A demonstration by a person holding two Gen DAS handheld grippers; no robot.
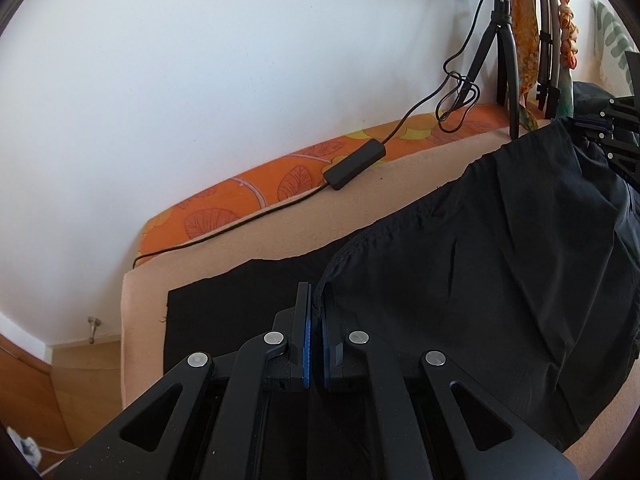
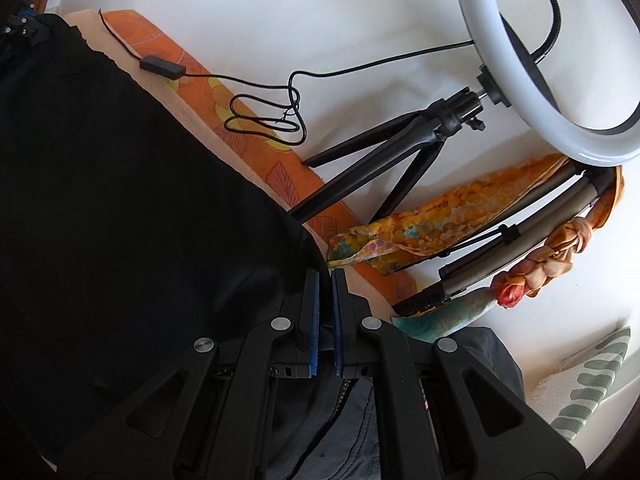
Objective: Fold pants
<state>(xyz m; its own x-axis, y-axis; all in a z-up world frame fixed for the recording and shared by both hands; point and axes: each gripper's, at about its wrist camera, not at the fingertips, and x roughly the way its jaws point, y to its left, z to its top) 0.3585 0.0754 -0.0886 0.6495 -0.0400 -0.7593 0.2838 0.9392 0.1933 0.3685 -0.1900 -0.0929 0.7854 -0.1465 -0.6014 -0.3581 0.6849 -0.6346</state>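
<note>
Pants (image 1: pixel 480 248): black, thin, wrinkled fabric; left gripper (image 1: pixel 316 320) pinches seamed edge, right gripper (image 2: pixel 325 304) pinches opposite edge.

No readable text, labels, brands or numbers — none legible in either view

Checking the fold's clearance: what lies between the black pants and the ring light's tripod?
In the right wrist view, between the pants and the tripod lie a beige pad strip and orange leaf-print fabric.
</note>
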